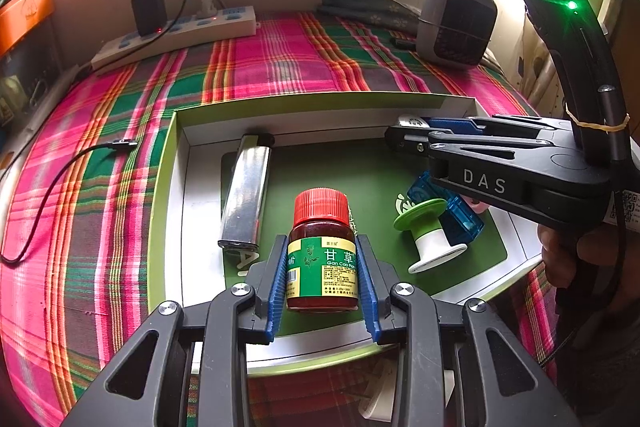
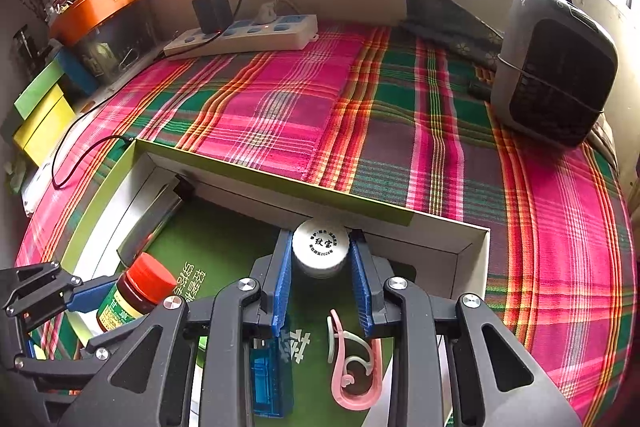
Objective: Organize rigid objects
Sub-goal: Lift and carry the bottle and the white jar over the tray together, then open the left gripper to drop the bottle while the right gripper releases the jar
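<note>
The left gripper [image 1: 322,277] is clamping its blue ribbed pads against both sides of a brown glass medicine bottle with a red ribbed cap and green-and-yellow label [image 1: 322,251], which is standing upright on the dark green floor of a shallow white cardboard box with a lime-green rim [image 1: 168,163]. The right gripper [image 2: 320,281] is gripping a round white plastic jar with black print on its lid [image 2: 319,247] near the box's far wall. Inside the box a shiny silver metal case [image 1: 245,195] is lying lengthwise, and a green-and-white spool [image 1: 430,239] is lying against a translucent blue plastic box [image 1: 460,215]. A pink-and-white plastic clip [image 2: 352,367] is lying below the right gripper. The box is sitting on a pink-and-green plaid cloth [image 2: 400,115].
</note>
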The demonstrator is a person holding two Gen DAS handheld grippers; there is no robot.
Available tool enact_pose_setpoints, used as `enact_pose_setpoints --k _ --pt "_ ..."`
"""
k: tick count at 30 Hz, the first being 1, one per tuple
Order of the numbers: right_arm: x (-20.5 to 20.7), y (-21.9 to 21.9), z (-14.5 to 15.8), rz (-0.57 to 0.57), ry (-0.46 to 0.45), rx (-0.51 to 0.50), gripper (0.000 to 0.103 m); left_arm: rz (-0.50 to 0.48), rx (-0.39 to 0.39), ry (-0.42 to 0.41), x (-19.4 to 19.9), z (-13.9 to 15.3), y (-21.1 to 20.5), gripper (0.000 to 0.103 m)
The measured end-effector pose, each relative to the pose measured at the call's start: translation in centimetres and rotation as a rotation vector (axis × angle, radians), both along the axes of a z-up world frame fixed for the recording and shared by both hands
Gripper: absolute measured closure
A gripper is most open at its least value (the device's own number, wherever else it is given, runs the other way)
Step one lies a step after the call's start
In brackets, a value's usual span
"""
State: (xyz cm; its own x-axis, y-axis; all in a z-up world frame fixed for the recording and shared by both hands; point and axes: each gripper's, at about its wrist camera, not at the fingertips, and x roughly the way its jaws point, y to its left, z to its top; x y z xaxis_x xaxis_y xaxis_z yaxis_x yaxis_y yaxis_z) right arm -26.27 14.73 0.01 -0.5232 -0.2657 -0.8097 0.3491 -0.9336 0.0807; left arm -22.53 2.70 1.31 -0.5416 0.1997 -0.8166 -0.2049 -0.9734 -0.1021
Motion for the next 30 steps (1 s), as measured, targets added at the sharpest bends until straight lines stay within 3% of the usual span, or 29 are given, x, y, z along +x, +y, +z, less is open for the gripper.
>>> enact_pose_setpoints --k 11,22,30 --pt "-0.1 0.0 0.0 -0.002 -0.002 -0.010 0.074 0.000 -0.002 0.002 0.1 0.0 0.0 0.070" --pt "0.4 0.2 0.5 -0.007 0.016 -0.027 0.062 0.014 -0.013 0.009 0.2 0.2 -0.3 0.062" --pt "1.2 0.2 1.2 -0.013 0.033 -0.033 0.061 0.024 -0.016 0.028 0.8 0.8 -0.6 0.061"
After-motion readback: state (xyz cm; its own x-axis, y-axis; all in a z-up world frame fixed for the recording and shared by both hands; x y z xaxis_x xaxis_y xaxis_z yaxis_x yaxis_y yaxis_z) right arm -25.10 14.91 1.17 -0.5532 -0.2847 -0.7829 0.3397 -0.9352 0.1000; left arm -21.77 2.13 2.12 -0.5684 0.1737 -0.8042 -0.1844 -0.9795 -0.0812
